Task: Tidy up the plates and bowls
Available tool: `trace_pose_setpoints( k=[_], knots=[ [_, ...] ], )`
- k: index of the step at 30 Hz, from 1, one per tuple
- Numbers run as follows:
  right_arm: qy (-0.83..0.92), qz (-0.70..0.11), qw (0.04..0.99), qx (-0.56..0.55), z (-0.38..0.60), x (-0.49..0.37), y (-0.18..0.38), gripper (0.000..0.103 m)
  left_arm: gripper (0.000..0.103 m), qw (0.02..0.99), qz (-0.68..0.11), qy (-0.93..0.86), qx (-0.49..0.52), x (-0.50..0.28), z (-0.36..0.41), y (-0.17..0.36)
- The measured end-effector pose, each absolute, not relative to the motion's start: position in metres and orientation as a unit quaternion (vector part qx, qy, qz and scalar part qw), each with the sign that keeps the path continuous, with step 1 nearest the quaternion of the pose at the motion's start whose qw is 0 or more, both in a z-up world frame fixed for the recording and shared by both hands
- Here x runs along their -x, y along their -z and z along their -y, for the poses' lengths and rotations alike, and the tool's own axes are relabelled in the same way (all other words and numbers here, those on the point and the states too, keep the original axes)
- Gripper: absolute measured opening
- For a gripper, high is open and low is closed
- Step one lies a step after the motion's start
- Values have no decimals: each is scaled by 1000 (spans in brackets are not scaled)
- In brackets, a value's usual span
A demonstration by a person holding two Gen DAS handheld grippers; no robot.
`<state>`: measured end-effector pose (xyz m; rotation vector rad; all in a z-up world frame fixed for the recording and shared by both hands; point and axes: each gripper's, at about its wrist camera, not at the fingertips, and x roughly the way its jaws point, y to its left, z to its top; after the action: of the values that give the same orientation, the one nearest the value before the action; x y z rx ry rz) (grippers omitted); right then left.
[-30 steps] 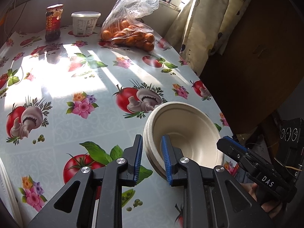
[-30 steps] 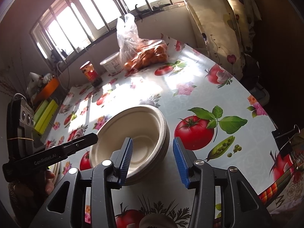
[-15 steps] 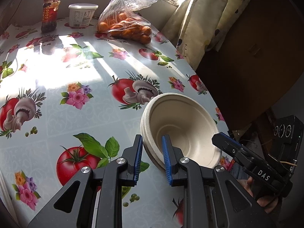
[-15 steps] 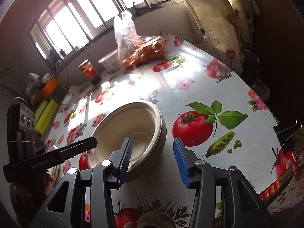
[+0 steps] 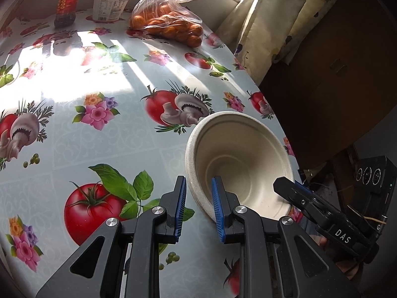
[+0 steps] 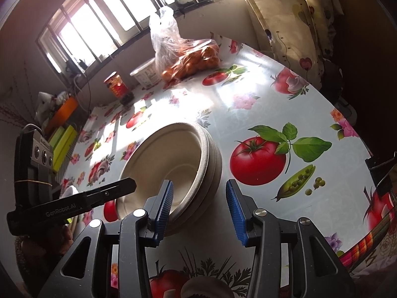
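Note:
A stack of beige paper bowls (image 5: 238,164) sits tilted near the table's right edge, and also shows at centre in the right wrist view (image 6: 168,156). My left gripper (image 5: 198,208) is shut on the stack's near-left rim, with one blue pad inside the top bowl and one outside. My right gripper (image 6: 201,206) straddles the opposite rim. Its left pad is inside the bowl and its right pad stands a little clear of the outer wall. Each view also shows the other gripper's black fingers (image 5: 292,191) (image 6: 109,193) reaching over the stack.
The flowered tablecloth (image 5: 74,124) carries a bag of oranges (image 5: 168,22), a white tub (image 5: 111,5) and a dark jar (image 5: 65,2) at the far side. Curtains (image 5: 273,19) and a brown cabinet (image 5: 335,74) stand past the right edge. Yellow-green boxes (image 6: 62,144) lie far left.
The left wrist view has tipped down slightly, so the jar, tub and bag sit higher in frame. The bowl stack stays between both pairs of fingers.

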<state>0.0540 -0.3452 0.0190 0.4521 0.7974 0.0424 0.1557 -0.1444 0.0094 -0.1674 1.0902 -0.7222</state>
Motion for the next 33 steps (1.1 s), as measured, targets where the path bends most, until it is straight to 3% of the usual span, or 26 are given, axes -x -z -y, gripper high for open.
trace_pose_setpoints(
  k=[17, 33],
  knots=[
    [-23, -384, 897, -218, 345, -55, -18, 32, 22, 795, -504, 331, 74, -154, 147, -9],
    [-26, -384, 898, -215, 351, -56, -16, 31, 22, 797, -503, 328, 73, -153, 146, -12]
  ],
)
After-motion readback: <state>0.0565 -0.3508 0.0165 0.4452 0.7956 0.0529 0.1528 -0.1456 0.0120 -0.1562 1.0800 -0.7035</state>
